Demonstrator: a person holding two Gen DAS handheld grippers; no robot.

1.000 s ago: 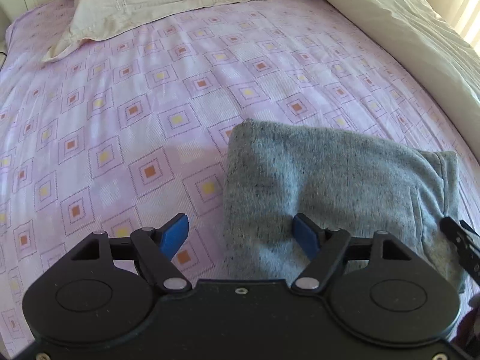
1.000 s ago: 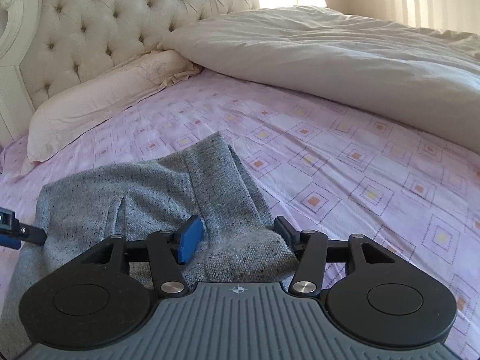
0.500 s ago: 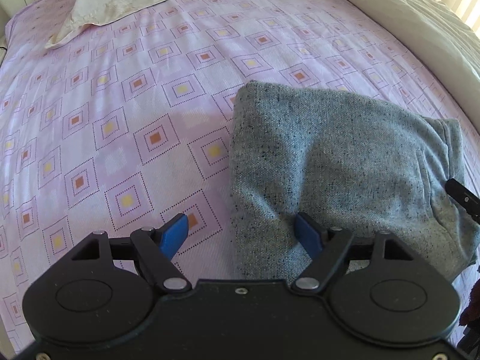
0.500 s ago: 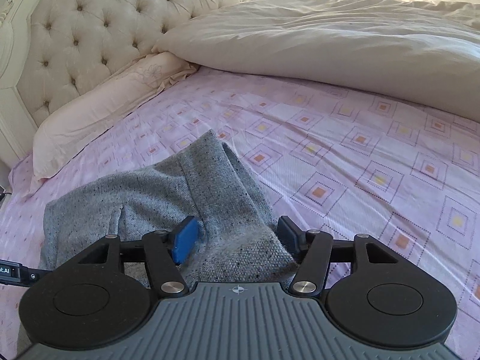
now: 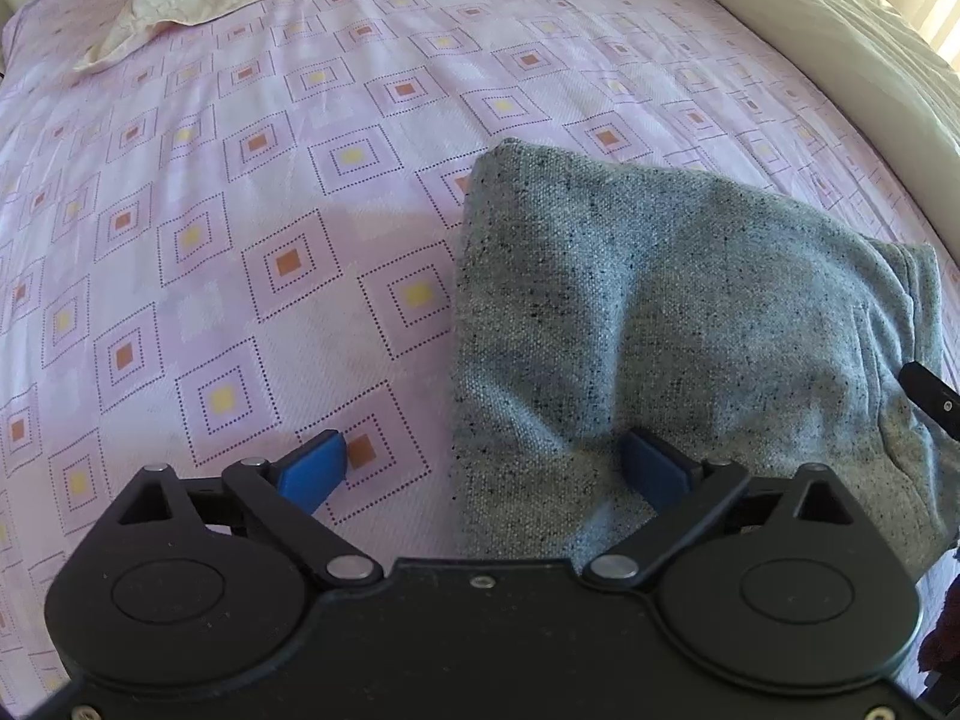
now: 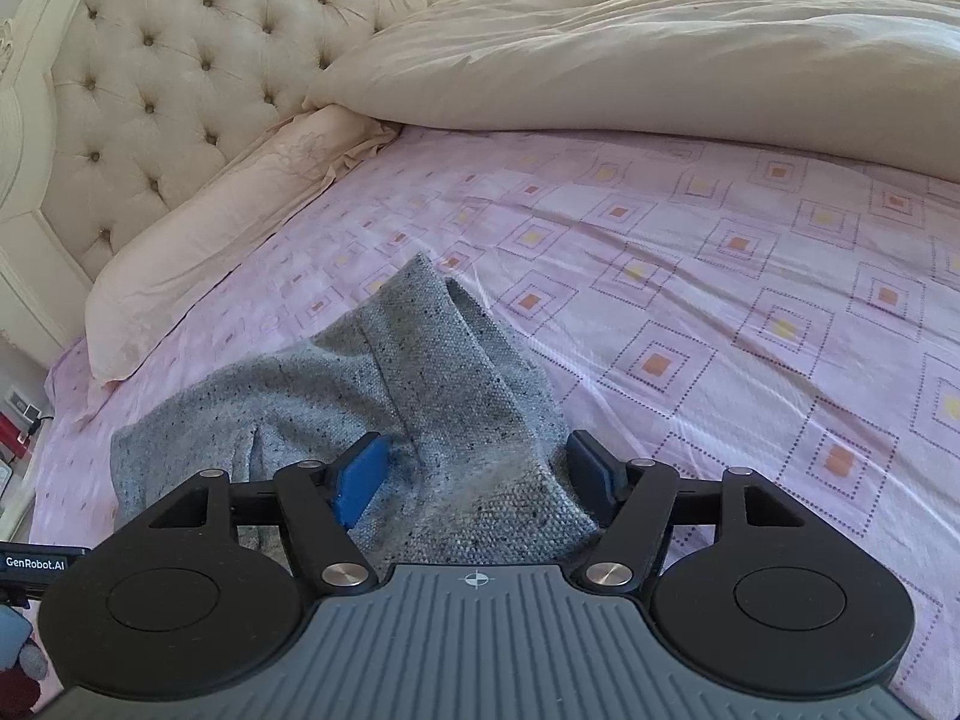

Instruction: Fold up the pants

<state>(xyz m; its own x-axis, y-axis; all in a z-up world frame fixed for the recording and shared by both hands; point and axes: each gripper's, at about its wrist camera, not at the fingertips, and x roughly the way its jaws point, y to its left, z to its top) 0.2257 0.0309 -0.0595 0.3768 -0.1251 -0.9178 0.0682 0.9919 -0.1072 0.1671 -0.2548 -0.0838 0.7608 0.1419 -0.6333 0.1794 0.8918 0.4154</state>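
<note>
The grey speckled pants (image 5: 660,312) lie folded into a thick rectangle on the pink patterned bed sheet (image 5: 240,210). My left gripper (image 5: 486,468) is open over the near left corner of the bundle, its right finger on the cloth and its left finger over the sheet. In the right wrist view the pants (image 6: 432,384) bulge up between the open fingers of my right gripper (image 6: 474,474), which straddles the near right end. A tip of the right gripper (image 5: 930,399) shows at the left wrist view's right edge.
A cream pillow (image 6: 228,240) lies against the tufted headboard (image 6: 180,72). A bulky cream duvet (image 6: 660,60) is heaped along the far side of the bed. A bedside table with small items (image 6: 18,438) stands at the left edge.
Both grippers have drawn back and risen a little from the folded pants, so the bundle sits lower and larger in view. Both stay open. The pants have not moved.
</note>
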